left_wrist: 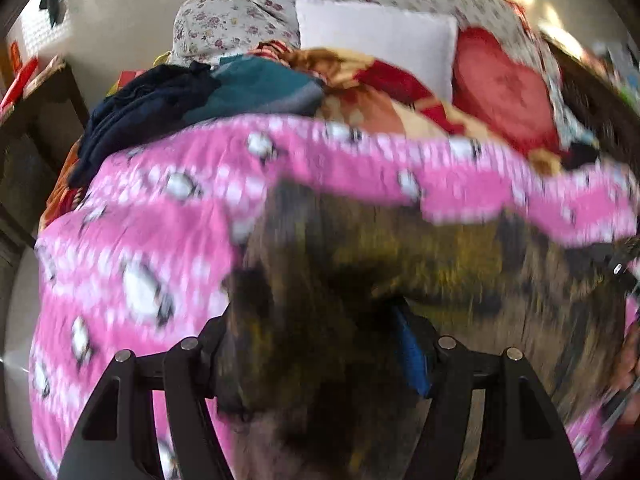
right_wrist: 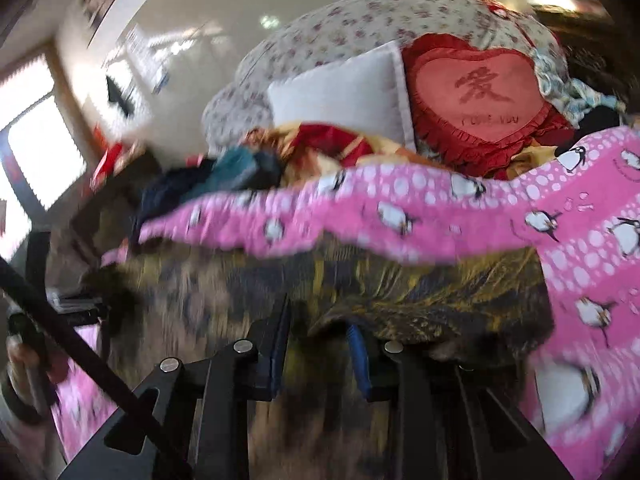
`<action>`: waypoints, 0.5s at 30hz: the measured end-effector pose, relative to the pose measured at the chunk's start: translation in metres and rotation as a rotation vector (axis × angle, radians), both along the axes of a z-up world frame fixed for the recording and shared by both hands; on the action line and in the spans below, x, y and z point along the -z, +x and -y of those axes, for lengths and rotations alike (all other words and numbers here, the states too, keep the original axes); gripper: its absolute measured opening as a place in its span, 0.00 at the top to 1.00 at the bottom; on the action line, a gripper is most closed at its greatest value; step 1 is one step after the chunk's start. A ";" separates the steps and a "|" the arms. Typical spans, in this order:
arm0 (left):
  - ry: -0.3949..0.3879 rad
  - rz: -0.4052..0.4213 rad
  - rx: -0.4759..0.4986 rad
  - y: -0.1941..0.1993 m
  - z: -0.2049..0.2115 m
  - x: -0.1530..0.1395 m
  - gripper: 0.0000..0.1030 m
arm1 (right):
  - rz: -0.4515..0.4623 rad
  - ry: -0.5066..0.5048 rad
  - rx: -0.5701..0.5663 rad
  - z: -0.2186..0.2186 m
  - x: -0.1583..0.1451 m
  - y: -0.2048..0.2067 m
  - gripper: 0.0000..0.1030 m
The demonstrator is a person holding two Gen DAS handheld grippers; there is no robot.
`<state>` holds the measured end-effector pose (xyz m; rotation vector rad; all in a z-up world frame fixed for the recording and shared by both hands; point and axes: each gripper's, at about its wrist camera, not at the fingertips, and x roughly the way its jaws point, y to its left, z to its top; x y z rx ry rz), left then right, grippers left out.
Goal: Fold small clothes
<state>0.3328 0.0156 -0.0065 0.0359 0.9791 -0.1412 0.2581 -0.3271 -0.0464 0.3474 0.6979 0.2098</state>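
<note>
A dark brown and yellow patterned garment [left_wrist: 400, 248] hangs blurred in front of both cameras, over a pink penguin-print blanket [left_wrist: 132, 240]. My left gripper [left_wrist: 320, 352] is shut on the garment's edge; cloth covers the left finger, the blue pad of the right one shows. In the right wrist view the same garment [right_wrist: 400, 288] drapes over my right gripper [right_wrist: 320, 356], whose blue pads [right_wrist: 358, 360] stand apart with cloth across them; I cannot tell if it grips. The left gripper also shows at that view's left edge [right_wrist: 76, 308].
A heap of clothes lies behind: dark navy [left_wrist: 140, 108], teal [left_wrist: 260, 88], red and gold [left_wrist: 380, 76]. A white pillow [left_wrist: 380, 40], a red heart cushion [right_wrist: 480, 96] and floral bedding [right_wrist: 360, 28] sit further back. A dark table [left_wrist: 40, 108] stands left.
</note>
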 end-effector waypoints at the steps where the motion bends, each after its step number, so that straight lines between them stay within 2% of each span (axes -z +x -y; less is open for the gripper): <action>1: -0.016 0.015 -0.028 0.010 -0.001 -0.005 0.35 | 0.003 0.004 0.030 0.001 -0.002 0.012 0.71; 3: -0.047 0.033 -0.063 0.026 -0.004 -0.012 0.35 | 0.023 -0.021 0.099 0.003 -0.009 0.029 0.71; 5: -0.047 0.047 -0.087 0.034 -0.010 -0.021 0.35 | 0.031 -0.029 0.145 0.005 -0.018 0.034 0.70; 7: -0.069 0.051 -0.085 0.029 -0.019 -0.029 0.35 | 0.044 -0.008 0.126 0.005 -0.027 0.026 0.63; 9: -0.089 0.045 -0.058 0.016 -0.026 -0.032 0.34 | 0.079 -0.030 0.063 -0.003 -0.036 0.003 0.47; 13: -0.092 0.020 -0.012 -0.022 -0.042 -0.025 0.27 | 0.061 -0.155 -0.006 -0.017 -0.037 -0.039 0.42; 15: -0.071 0.021 0.000 -0.038 -0.047 -0.019 0.26 | 0.031 -0.186 0.020 -0.009 -0.030 -0.053 0.34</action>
